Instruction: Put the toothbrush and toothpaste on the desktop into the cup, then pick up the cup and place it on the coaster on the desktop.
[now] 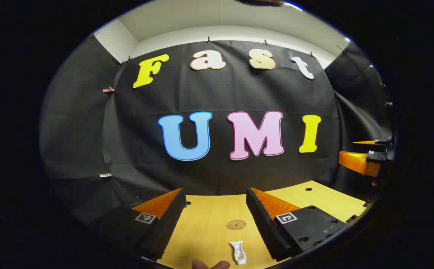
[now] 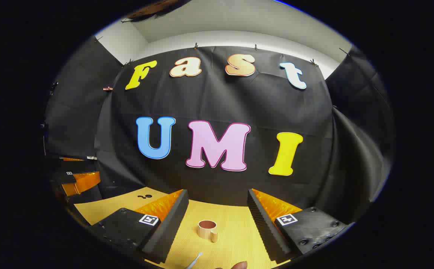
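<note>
Both grippers hang open and empty above the wooden desktop [image 1: 209, 224], the left gripper [image 1: 215, 209] looking down on the round coaster [image 1: 236, 224] and the toothpaste [image 1: 238, 252] whose print is too small to read, the right gripper [image 2: 217, 209] on the empty cup [image 2: 207, 228] with the toothbrush [image 2: 194, 260] near it.

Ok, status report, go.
Both claws, left and right, open, empty. Toothpaste, toothbrush on desk, cup empty, coaster bare. Nothing blocking.

Recording booth: black cloth walls [image 1: 89, 130], bare wooden desktop [image 1: 209, 224].
</note>
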### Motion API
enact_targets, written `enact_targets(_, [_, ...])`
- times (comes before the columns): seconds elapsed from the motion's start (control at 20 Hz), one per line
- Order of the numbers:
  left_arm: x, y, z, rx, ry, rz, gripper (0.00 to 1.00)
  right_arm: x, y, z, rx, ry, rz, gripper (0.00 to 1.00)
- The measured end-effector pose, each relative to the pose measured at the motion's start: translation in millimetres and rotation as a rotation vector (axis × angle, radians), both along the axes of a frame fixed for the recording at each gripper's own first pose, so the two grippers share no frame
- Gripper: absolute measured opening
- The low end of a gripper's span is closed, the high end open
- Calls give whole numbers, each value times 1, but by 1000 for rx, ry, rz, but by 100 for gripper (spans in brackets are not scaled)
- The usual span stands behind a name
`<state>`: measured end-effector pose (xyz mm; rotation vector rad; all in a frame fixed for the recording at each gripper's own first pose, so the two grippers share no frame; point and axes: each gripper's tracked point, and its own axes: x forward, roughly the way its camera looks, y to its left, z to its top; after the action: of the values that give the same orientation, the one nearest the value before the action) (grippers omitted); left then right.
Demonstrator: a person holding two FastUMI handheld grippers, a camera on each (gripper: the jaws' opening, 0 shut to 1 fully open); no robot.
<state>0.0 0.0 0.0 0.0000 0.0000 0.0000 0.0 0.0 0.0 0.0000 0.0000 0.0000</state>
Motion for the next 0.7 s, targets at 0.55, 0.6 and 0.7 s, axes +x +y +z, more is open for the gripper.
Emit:
enact_targets(0.55, [23,-24,-15,-1,41,-54,100,11,-9,-17,3,36,-20,97])
enact_targets(0.6, [25,-26,-18,-2,46,-58,100,13,-9,-17,7,39,-19,97])
enact_targets(0.7, [28,-29,-20,-3,53,-65,100,16,-9,-20,13,44,-17,97])
